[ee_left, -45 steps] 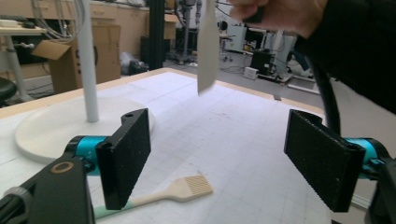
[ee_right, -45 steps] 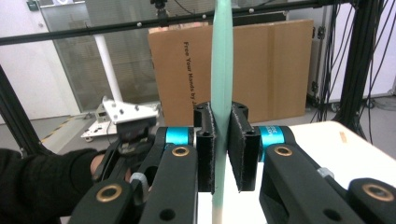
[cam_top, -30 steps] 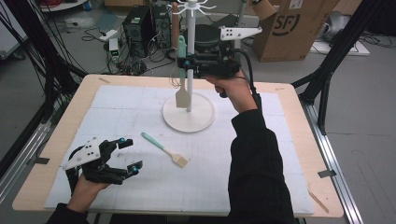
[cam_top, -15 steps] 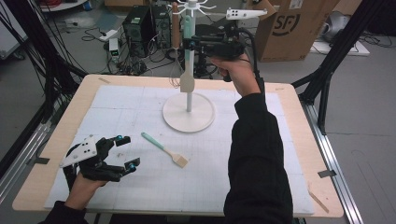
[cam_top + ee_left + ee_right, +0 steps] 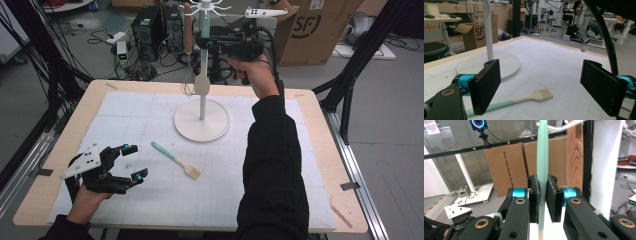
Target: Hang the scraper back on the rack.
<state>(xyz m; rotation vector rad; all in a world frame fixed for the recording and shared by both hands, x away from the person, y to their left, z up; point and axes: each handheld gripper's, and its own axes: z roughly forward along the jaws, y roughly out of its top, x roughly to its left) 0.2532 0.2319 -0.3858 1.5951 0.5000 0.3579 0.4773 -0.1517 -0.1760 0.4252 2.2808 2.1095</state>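
A cardboard box [image 5: 310,30] carries "SF" — another box [image 5: 509,167] reads "Free Your Hands by".

Pastry brush [image 5: 176,159], mint handle and pale head, lies flat on the white mat [image 5: 150,115] near the table's centre, well apart from the front edge. Wire whisk [image 5: 188,55] hangs beyond the far edge. Cardboard box [image 5: 312,30] stands behind the far right corner.

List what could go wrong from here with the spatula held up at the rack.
The right gripper pinches the spatula only by its thin teal handle, so it may pivot or slip. The spatula hangs close beside the rack's pole and the whisk; a swing could knock them. If dropped, it would likely strike the round base.
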